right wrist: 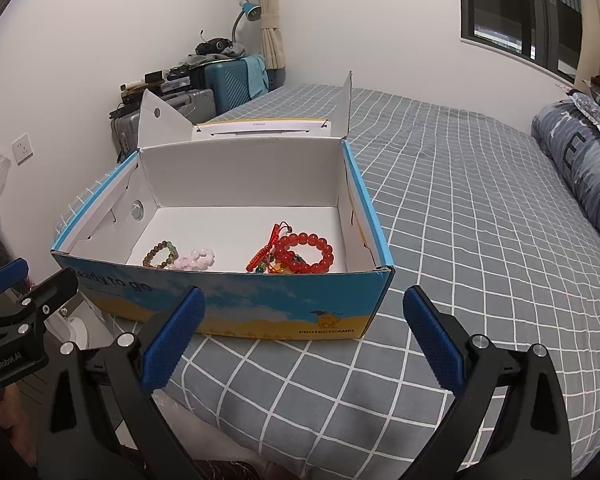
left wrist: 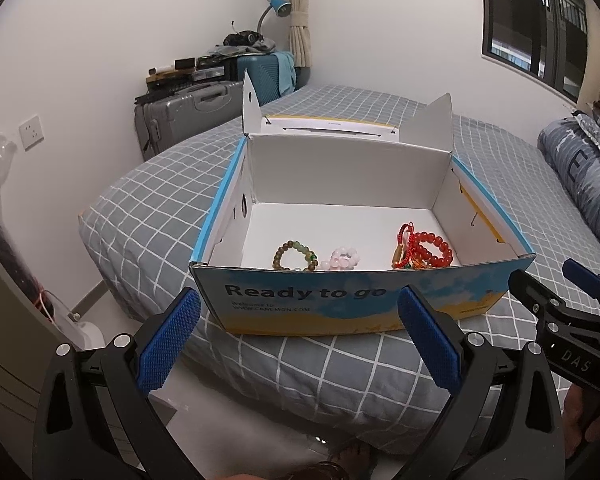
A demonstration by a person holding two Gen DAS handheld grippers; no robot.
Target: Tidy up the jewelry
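Left gripper (left wrist: pixel 298 336): I see it low in frame, level, aimed at the box front; jaws wide, empty.
Right gripper (right wrist: pixel 302 336): same pose, lower centre of its view; jaws wide, empty.
Open blue-and-yellow cardboard box (left wrist: pixel 340 304): on the grey checked bed (right wrist: pixel 480 240), long axis running away from me, lid flaps upright at the far end.
Jewelry: olive-green bead bracelet (left wrist: pixel 295 257), pink bead bracelet (left wrist: pixel 342 260), red bead bracelet (right wrist: pixel 306 253) with red cord, flat at the near end.
Hidden: front wall cuts off their near edges.
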